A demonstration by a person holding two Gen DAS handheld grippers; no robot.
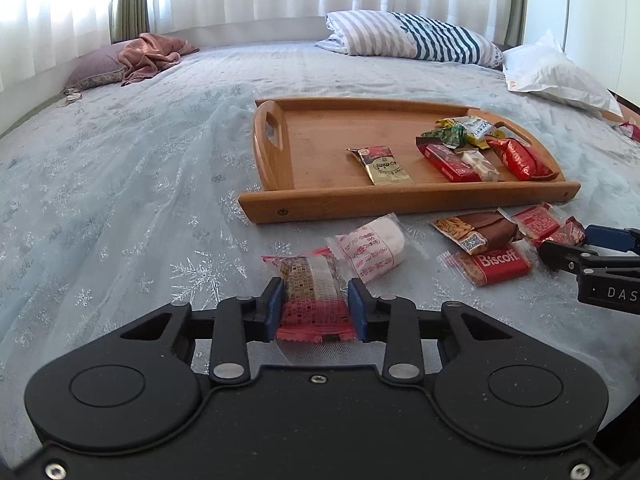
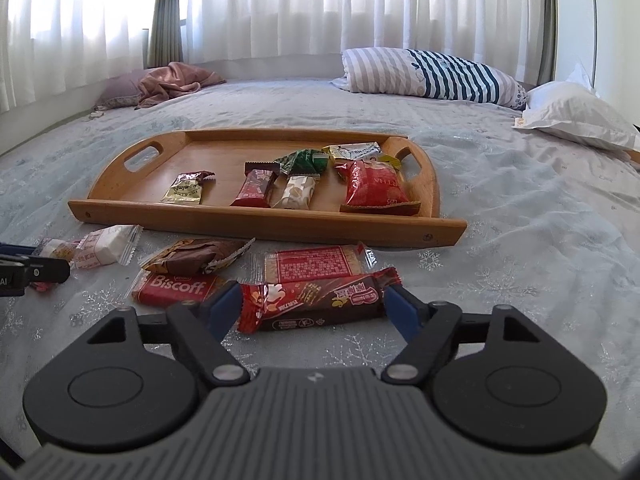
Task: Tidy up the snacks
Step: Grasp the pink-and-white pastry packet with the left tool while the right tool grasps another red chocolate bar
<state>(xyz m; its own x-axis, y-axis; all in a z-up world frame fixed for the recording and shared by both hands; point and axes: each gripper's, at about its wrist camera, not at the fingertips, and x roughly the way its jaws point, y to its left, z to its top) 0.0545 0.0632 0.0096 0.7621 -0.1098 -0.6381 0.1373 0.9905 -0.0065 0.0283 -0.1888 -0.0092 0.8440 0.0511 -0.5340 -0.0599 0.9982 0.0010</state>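
Note:
A wooden tray (image 1: 408, 200) (image 2: 256, 222) lies on the bed and holds several wrapped snacks. In front of it loose snacks lie on the bedspread: a white packet (image 1: 372, 248) (image 2: 106, 246), a brown packet (image 1: 476, 228) (image 2: 196, 260), a Biscoff packet (image 1: 494, 266) (image 2: 176, 286) and a red cracker packet (image 2: 316, 264). My left gripper (image 1: 316, 304) is shut on a red-edged snack bar (image 1: 312, 292). My right gripper (image 2: 312, 306) is open, its jaws at either end of a red and brown bar (image 2: 316, 300); it also shows in the left wrist view (image 1: 572, 250).
A striped pillow (image 1: 412, 38) (image 2: 432, 74) and a white pillow (image 1: 556, 76) (image 2: 576, 116) lie at the bed's far right. A pink cloth (image 1: 152, 54) (image 2: 176, 80) on a mauve pillow lies far left. Curtains hang behind.

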